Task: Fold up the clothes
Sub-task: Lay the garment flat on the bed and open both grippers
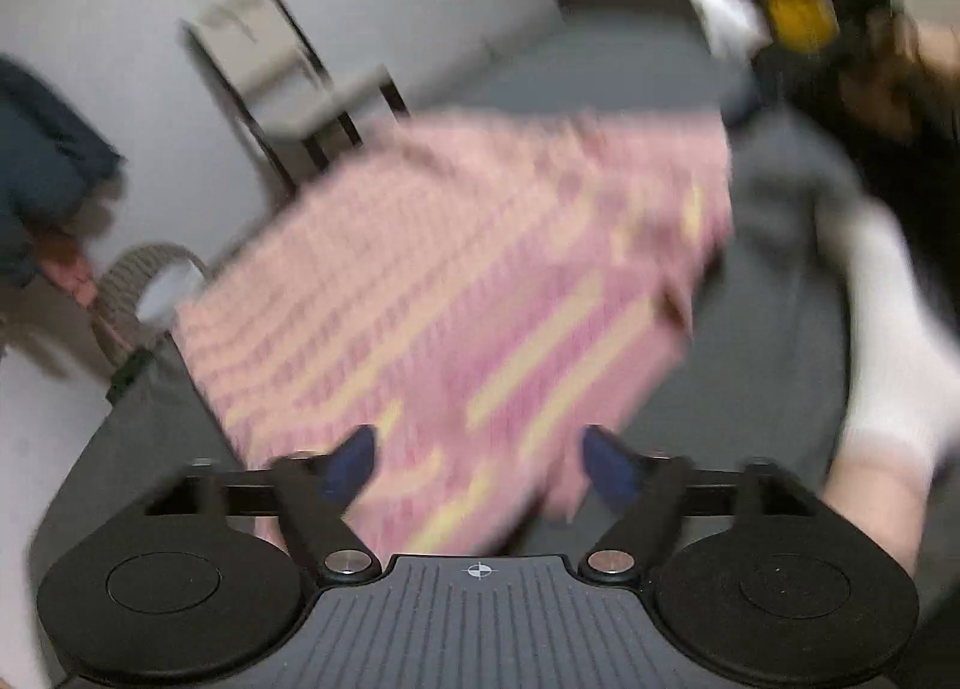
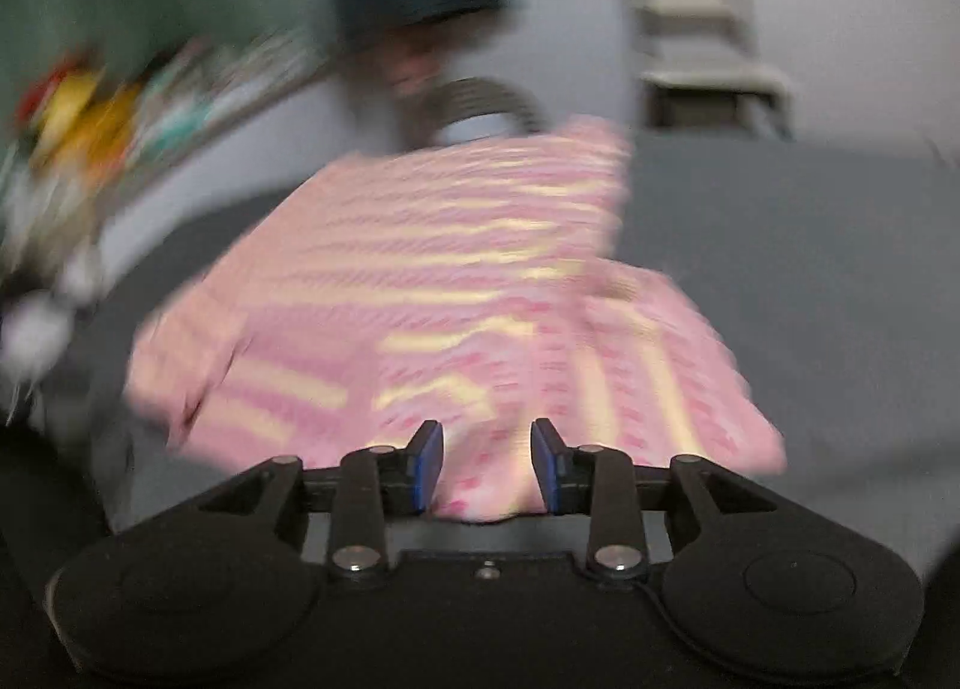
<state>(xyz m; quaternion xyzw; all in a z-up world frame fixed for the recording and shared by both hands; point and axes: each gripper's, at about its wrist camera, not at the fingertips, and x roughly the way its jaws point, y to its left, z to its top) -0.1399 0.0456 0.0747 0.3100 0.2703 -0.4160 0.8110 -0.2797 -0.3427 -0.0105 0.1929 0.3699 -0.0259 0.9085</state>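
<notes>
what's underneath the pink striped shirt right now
The pink striped shirt lies spread on a dark grey surface, which shows all around its edges. Whatever sits beneath its middle is covered, and both views are blurred.

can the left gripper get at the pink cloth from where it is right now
Probably yes. The left gripper is open, and the pink cloth lies right ahead of it on the grey surface, its near edge between the fingers. Nothing seems to block the way, though the view is blurred.

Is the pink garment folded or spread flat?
Partly folded: the pink garment has one flap doubled over its right side on the grey surface. Blur hides finer detail.
</notes>
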